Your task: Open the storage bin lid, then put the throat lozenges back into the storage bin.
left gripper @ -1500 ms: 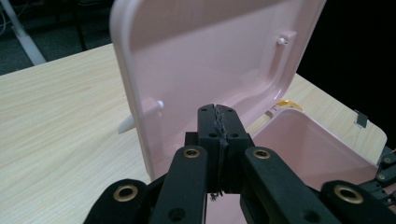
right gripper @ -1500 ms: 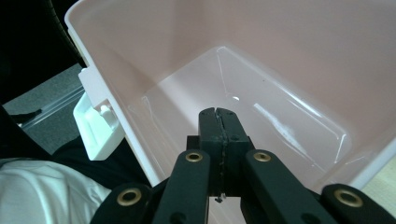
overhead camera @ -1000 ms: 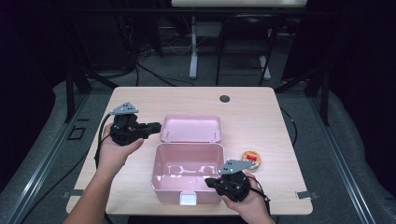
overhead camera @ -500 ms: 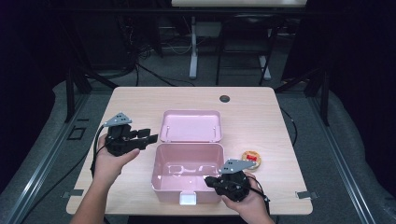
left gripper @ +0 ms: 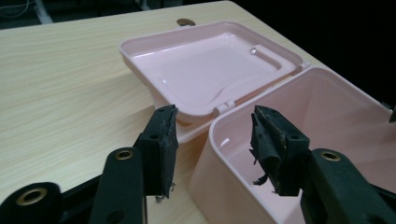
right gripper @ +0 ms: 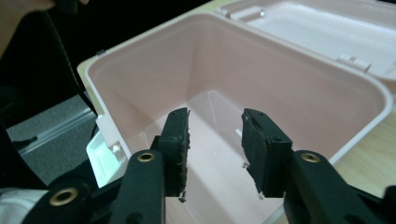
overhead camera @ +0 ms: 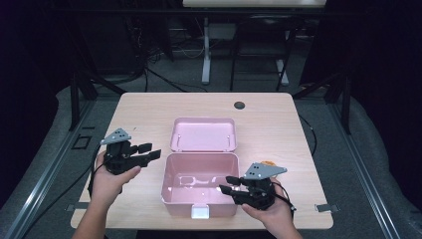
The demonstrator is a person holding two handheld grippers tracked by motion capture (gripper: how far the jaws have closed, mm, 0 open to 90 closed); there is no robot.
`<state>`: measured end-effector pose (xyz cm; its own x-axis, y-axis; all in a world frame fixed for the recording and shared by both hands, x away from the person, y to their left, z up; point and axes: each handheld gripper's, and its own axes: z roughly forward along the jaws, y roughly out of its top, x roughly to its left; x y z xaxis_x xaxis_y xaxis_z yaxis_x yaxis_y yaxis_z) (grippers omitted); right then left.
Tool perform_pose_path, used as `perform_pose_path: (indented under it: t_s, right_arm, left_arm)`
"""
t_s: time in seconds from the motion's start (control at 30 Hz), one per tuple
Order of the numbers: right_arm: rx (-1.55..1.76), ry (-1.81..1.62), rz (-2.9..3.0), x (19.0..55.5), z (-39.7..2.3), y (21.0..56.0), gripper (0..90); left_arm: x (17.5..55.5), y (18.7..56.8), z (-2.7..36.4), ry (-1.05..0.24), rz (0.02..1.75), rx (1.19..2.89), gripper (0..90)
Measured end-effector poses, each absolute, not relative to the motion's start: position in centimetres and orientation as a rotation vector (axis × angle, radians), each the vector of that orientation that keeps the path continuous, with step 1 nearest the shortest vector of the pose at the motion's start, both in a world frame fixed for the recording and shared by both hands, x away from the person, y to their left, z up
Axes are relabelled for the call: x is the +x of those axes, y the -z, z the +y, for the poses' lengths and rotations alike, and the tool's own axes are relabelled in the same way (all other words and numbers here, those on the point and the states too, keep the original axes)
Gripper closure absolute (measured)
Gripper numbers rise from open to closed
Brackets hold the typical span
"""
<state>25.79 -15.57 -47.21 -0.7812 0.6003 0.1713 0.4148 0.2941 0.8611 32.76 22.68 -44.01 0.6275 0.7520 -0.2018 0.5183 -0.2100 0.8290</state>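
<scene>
A pink box [overhead camera: 174, 206] stands open and empty at the table's near middle, its lid [overhead camera: 203, 134] lying flat behind it. My left gripper [overhead camera: 151, 150] hovers open just left of the box; its jaws have just been opening and hold nothing. In the left gripper view the left gripper [left gripper: 214, 113] faces the box's corner [left gripper: 327, 121] and the lid [left gripper: 210, 70]. My right gripper [overhead camera: 227, 183] sits open at the box's near right rim, its jaws also just opened, nothing between them. In the right gripper view, the right gripper [right gripper: 215, 115] looks into the bare box [right gripper: 261, 70].
A white latch [overhead camera: 200, 212] hangs on the box's front wall. A small orange thing [overhead camera: 268, 163] lies right of the box, half hidden behind my right gripper. A dark round disc [overhead camera: 239, 105] sits near the table's far edge [overhead camera: 278, 97]. Bare wood surrounds the box.
My left gripper drew back from the lid's left edge toward the near left, sank a little, and its jaws parted. The right gripper stayed put while its jaws parted.
</scene>
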Motion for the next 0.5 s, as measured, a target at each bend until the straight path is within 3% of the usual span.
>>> perform_pose_path:
  t_s: [0.5]
  right_arm:
    - [1.055,-1.42,2.337,27.9,-17.5,45.2,31.0]
  left_arm:
    - [31.9,43.3,23.2,-0.314,0.996,1.895,41.2]
